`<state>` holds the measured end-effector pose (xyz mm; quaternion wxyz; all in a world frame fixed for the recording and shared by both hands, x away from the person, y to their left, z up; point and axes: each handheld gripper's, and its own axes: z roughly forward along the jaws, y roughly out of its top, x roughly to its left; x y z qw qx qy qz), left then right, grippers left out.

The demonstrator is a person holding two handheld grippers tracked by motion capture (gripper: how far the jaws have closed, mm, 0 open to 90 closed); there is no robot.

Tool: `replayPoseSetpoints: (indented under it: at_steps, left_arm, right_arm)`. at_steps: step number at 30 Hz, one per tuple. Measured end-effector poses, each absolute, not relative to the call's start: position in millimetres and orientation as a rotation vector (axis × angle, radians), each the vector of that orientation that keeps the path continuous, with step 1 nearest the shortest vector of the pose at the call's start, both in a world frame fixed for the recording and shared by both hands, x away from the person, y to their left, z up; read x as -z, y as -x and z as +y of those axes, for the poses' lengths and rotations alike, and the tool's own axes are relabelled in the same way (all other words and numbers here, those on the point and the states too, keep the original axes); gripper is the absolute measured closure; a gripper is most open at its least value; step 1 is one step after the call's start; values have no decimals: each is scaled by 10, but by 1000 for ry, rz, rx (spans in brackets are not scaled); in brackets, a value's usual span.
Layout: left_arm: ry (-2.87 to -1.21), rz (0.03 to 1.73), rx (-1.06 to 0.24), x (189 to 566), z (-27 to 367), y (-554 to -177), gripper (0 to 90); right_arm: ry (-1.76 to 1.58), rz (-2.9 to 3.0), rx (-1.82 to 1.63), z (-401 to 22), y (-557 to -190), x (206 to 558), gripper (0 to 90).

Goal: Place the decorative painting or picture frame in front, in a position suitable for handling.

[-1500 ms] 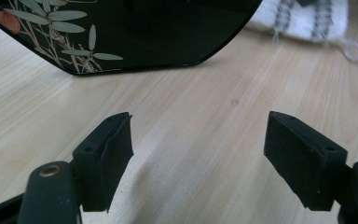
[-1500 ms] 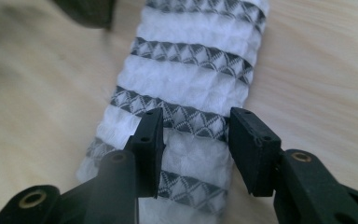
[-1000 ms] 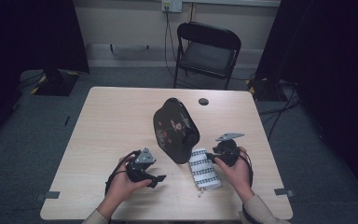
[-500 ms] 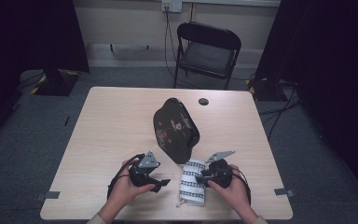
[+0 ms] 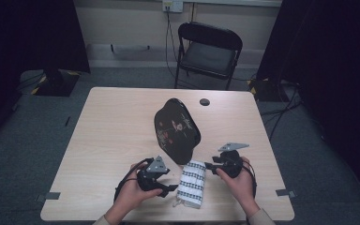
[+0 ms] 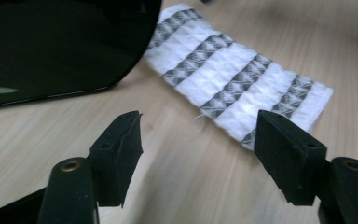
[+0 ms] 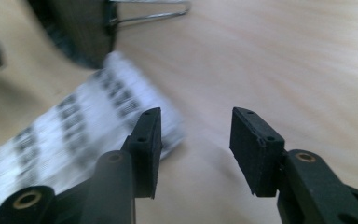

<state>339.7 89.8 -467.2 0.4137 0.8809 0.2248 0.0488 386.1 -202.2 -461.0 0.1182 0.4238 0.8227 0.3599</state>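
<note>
A folded white cloth with grey patterned stripes (image 5: 191,183) lies flat near the table's front edge, between my two grippers. The left gripper (image 5: 171,188) is at its left side, open, with the cloth (image 6: 235,79) just beyond its jaws. To the right of the cloth the right gripper (image 5: 209,165) stands open, and the cloth's near corner (image 7: 70,130) lies by its left jaw. A black lacquered tray with a flower painting (image 5: 176,130) stands tilted just behind the cloth; its dark edge (image 6: 60,44) fills the upper left of the left gripper view.
A small black round disc (image 5: 205,101) lies at the back of the wooden table (image 5: 112,126). A black folding chair (image 5: 208,51) stands behind the table. The tray's wire stand (image 7: 149,11) shows at the top of the right gripper view.
The cloth has been moved left and toward the front edge and laid down. My right gripper has let go of it and drawn back to the right, now open.
</note>
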Motion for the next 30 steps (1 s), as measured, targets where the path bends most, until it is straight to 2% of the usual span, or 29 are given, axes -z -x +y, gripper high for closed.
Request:
replayPoseSetpoints:
  at_steps: [8, 13, 16, 26, 27, 30]
  left_arm:
    - [-2250, 495, -67, 4762, 636, -3343, 361]
    - [-2286, 481, -97, 4819, 567, -3322, 340]
    - [-2298, 481, -112, 4811, 589, -3335, 335]
    - [-2288, 660, -211, 4753, 989, -3490, 339]
    - [-2274, 677, -211, 4739, 1021, -3501, 354]
    - [-2226, 683, -200, 4668, 1051, -3504, 361]
  right_arm:
    - [-1214, 2391, -980, -1953, -4105, 4685, 554]
    - [-1161, 2441, -970, -1884, -4034, 4720, 554]
    - [-1137, 2450, -973, -1877, -3987, 4727, 553]
    - [-1106, 2518, -976, -1951, -3695, 4742, 559]
    - [-1108, 2503, -990, -1956, -3660, 4722, 516]
    - [-1130, 2452, -1030, -2001, -3676, 4682, 494]
